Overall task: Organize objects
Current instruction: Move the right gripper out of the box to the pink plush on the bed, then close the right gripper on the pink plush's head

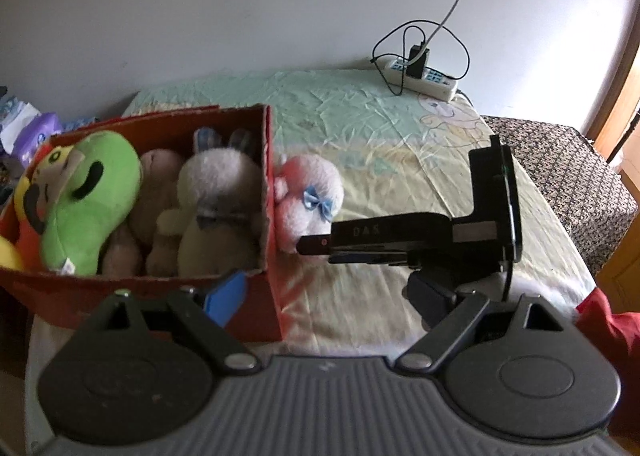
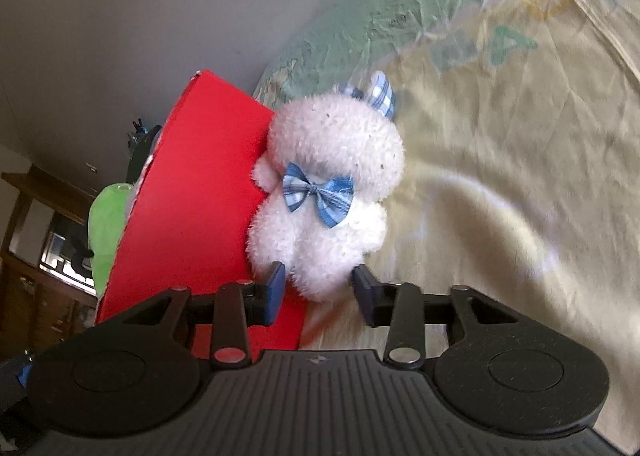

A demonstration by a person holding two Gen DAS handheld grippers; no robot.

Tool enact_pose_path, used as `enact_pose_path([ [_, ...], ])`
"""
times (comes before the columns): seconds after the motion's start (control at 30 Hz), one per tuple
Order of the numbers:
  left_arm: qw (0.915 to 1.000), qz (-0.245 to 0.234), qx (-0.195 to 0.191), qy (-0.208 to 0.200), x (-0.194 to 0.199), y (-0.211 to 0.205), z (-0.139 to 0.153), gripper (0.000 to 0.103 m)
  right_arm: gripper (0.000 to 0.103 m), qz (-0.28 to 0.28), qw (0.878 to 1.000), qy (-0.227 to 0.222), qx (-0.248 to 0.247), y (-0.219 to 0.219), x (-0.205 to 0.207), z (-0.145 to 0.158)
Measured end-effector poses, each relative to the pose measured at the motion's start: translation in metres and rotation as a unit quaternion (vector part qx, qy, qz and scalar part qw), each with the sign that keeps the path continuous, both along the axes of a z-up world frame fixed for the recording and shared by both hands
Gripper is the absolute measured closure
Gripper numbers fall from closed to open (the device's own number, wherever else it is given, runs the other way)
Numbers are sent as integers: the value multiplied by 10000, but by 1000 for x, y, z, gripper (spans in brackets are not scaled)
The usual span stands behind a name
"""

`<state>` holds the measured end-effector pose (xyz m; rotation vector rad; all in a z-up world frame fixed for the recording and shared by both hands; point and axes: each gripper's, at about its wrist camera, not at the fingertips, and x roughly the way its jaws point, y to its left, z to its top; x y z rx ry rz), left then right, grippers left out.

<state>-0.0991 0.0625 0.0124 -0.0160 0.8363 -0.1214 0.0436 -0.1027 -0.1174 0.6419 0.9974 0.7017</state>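
1. One toy looks left to store: the white plush bunny with a blue bow [image 2: 324, 192] lies on the bedsheet [image 2: 520, 176], outside the red cardboard box [image 1: 268, 192] and touching its end wall.
2. The right gripper [image 2: 318, 288] has its jaws set narrowly around the bunny's lower end, one pad at 9 o'clock of it and one at 3 o'clock. The fur touches both pads, so I judge the grip made, though blur leaves some doubt.
3. The left gripper [image 1: 328, 296] stands wide open and holds nothing; its blue pad overlaps the box's near corner.
4. Several toys already sit packed in the box: a green plush [image 1: 88, 204], a brown bear [image 1: 156, 208] and a grey-eared rabbit [image 1: 218, 192].
5. At 9 o'clock a yellow and orange plush [image 1: 24, 208] is cut off by the picture's edge; the box's far-left end is hidden.
6. Farthest, at 1 o'clock, a power strip [image 1: 424, 76] lies by the wall, probably not part of the job.
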Motion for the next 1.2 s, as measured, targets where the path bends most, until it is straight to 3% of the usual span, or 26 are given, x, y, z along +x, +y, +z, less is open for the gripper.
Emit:
enact_pose_path([
  [0.3,10000,-62,35,-20,4,-8,-2,12,82,-32,9992,-333,-202,-24,-13,11],
  [0.63,9977,-676,-30,-49,8,-37,-4,14,84,-91,9989,-269,-364,-82,-50,20],
  [0.9,9954,-837,-316,334,29,-51,-31,14,82,108,9974,-325,-640,-104,-80,26],
  [1.07,9939,-785,-260,725,42,-58,-59,23,79,15,9984,-336,-460,-121,-75,29],
  [1.2,9927,-616,-206,1017,50,-59,-79,23,76,-222,9992,-280,-171,-128,-67,27],
])
